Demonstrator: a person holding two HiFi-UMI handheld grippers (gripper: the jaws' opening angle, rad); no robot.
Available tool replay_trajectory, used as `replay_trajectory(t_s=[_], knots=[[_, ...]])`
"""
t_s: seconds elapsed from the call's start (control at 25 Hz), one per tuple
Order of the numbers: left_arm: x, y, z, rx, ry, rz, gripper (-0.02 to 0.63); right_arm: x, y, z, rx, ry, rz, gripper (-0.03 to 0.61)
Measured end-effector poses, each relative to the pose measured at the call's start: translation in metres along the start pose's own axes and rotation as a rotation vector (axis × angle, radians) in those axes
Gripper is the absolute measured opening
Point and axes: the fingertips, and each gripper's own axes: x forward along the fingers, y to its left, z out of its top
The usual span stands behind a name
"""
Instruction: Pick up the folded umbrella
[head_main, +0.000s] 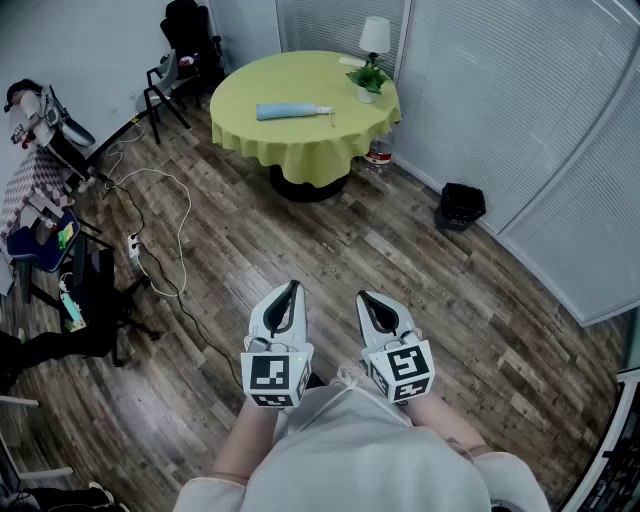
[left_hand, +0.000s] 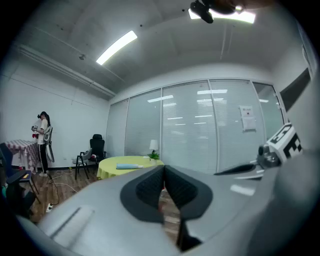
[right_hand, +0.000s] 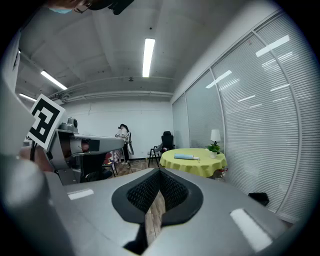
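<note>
The folded umbrella (head_main: 291, 111), pale blue with a light handle, lies on a round table with a yellow-green cloth (head_main: 300, 140) at the far end of the room. It also shows small in the left gripper view as the umbrella (left_hand: 129, 166) and in the right gripper view as the umbrella (right_hand: 186, 156). My left gripper (head_main: 291, 287) and right gripper (head_main: 363, 297) hover side by side close to my body, far from the table, above the wooden floor. Both are shut with nothing between the tips.
A potted plant (head_main: 367, 80) and a white lamp (head_main: 375, 36) stand on the table's far right. A black bin (head_main: 460, 206) sits by the blinds. Chairs (head_main: 167, 85), cables (head_main: 160, 220) and clutter line the left wall, where a person (right_hand: 123, 141) stands.
</note>
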Motion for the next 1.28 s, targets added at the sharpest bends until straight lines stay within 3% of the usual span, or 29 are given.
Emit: replay_trajectory(t_s=[0.36, 0.72, 0.96, 1.28], knots=[[0.005, 0.011, -0.009, 0.02, 0.019, -0.015, 0.006, 0.012, 0.006, -0.007, 0.005, 0.018, 0.008, 0.0], [0.022, 0.036, -0.026, 0.001, 0.067, -0.012, 0.006, 0.039, 0.001, -0.016, 0.079, 0.039, -0.024, -0.002], [0.052, 0.08, -0.034, -0.028, 0.094, 0.009, 0.006, 0.085, -0.006, -0.017, 0.114, 0.065, -0.044, -0.002], [0.133, 0.171, -0.032, -0.077, 0.114, -0.01, 0.006, 0.193, -0.029, 0.003, 0.126, 0.108, -0.109, 0.0]])
